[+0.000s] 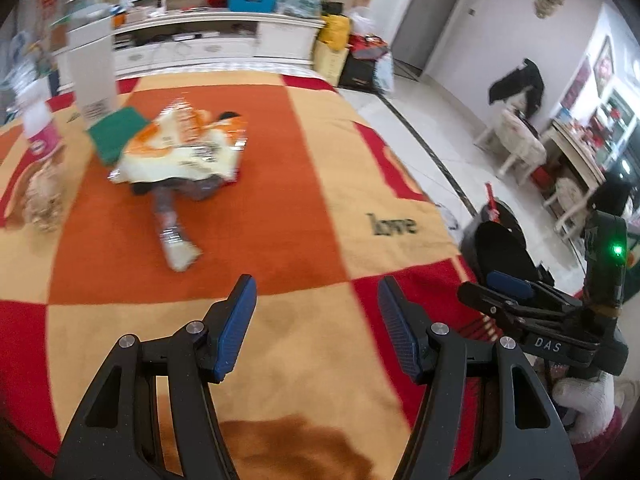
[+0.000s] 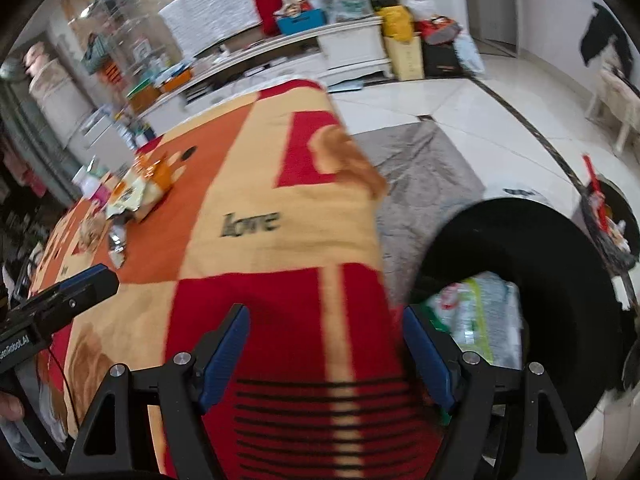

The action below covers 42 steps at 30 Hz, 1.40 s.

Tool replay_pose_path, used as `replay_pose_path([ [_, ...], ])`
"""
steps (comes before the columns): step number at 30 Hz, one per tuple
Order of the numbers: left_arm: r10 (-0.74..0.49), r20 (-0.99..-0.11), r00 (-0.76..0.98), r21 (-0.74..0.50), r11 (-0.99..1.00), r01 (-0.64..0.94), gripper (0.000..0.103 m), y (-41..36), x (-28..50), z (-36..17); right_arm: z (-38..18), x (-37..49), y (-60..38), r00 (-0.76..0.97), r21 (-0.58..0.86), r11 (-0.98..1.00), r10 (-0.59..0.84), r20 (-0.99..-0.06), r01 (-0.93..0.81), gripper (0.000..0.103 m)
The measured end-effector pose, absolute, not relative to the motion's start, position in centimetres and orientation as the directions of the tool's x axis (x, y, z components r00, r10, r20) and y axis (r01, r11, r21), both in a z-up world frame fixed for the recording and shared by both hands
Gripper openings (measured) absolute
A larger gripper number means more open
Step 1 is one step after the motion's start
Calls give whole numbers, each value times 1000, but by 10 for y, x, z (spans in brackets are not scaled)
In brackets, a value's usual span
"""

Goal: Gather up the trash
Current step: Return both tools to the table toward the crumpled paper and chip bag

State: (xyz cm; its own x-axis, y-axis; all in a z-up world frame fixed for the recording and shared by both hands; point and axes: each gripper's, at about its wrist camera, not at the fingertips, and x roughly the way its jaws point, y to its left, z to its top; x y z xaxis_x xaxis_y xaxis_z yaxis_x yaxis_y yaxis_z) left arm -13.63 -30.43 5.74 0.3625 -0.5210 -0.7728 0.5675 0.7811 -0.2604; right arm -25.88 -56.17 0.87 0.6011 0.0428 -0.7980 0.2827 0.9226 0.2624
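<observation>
- A checked red, orange and tan blanket (image 1: 304,168) covers the bench and fills the middle of both views.
- A black-lined trash bin (image 2: 552,280) sits lower right in the right wrist view, with wrappers inside.
- A pile of snack wrappers (image 1: 180,148) lies on the blanket, upper left.
- The left gripper (image 1: 316,332) is released and empty.
- The right gripper (image 2: 326,356) is released and empty.
</observation>
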Motion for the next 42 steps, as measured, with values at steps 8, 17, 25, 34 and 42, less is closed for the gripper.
replay_pose_path([
  [8,-498,-774,390,-273,819,505,62,-265,-128,53,9,-232,-518,585,248,950,93,-806,191,78],
  [17,-486,-771,410,-286,841,459,62,-239,-117,56,11,-208,-491,571,240,961,121,-812,137,80],
  [25,-448,-783,431,-286,875,390,62,-213,-87,52,19,-181,-467,573,228,971,146,-807,74,81],
  [34,-427,-783,453,-302,897,324,62,-183,-61,53,26,-153,-447,578,237,971,180,-796,25,82],
  [42,-359,-779,514,-283,933,222,62,-146,-19,60,33,-127,-439,590,249,969,200,-782,0,83],
])
